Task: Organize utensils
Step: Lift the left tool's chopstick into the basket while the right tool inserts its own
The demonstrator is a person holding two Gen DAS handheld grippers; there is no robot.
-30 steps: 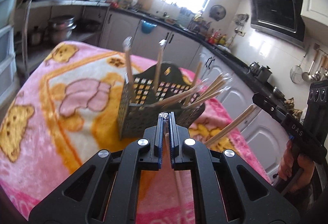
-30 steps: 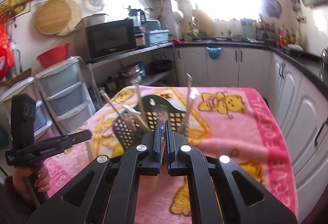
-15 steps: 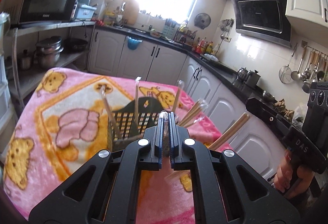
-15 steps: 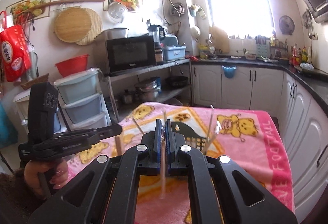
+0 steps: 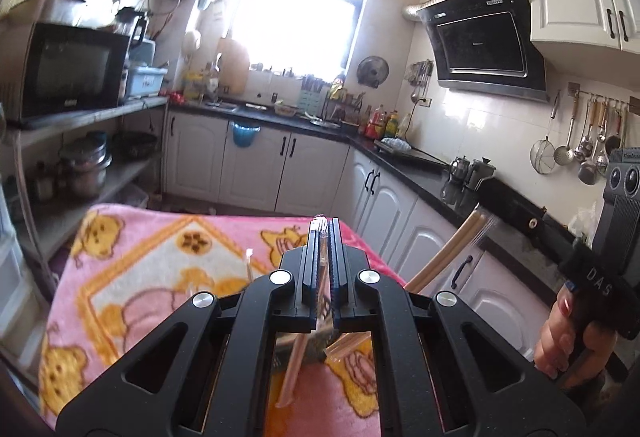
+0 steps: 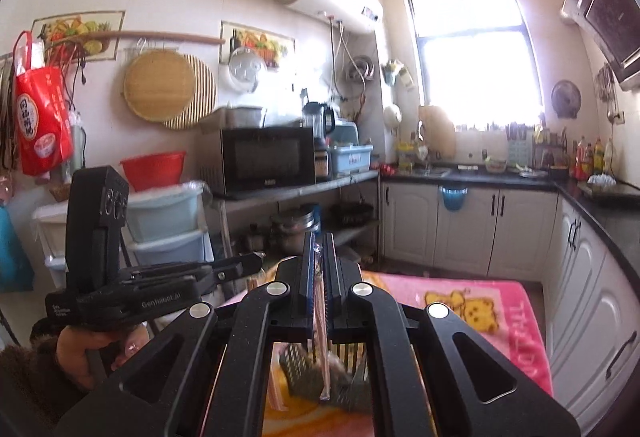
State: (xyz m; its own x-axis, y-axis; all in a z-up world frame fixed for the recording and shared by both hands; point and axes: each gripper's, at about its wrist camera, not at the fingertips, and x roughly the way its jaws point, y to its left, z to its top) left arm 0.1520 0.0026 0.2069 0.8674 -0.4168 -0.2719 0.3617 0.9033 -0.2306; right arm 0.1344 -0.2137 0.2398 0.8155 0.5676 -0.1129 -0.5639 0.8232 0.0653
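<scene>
My left gripper (image 5: 322, 227) is shut on a pair of wrapped chopsticks (image 5: 292, 369) that hangs down under its jaws. My right gripper (image 6: 319, 239) is shut on another wrapped pair of chopsticks (image 6: 325, 357), whose lower end hangs over the dark perforated utensil basket (image 6: 304, 377). The basket is mostly hidden behind both grippers; a bit of it shows in the left wrist view (image 5: 316, 349). The right gripper (image 5: 516, 215) holds its chopsticks (image 5: 448, 253) slanting down at the right. The left gripper appears in the right wrist view (image 6: 240, 269) at the left.
A pink bear-print blanket (image 5: 132, 277) covers the table (image 6: 480, 309). One chopstick tip (image 5: 249, 261) sticks up left of the left gripper. White cabinets (image 5: 384, 209) and a black counter run behind and to the right. A shelf with a microwave (image 6: 264, 161) stands at the left.
Both grippers have risen and tilted up, each lifting its chopsticks. The basket has dropped out of open view and now lies under the jaws.
</scene>
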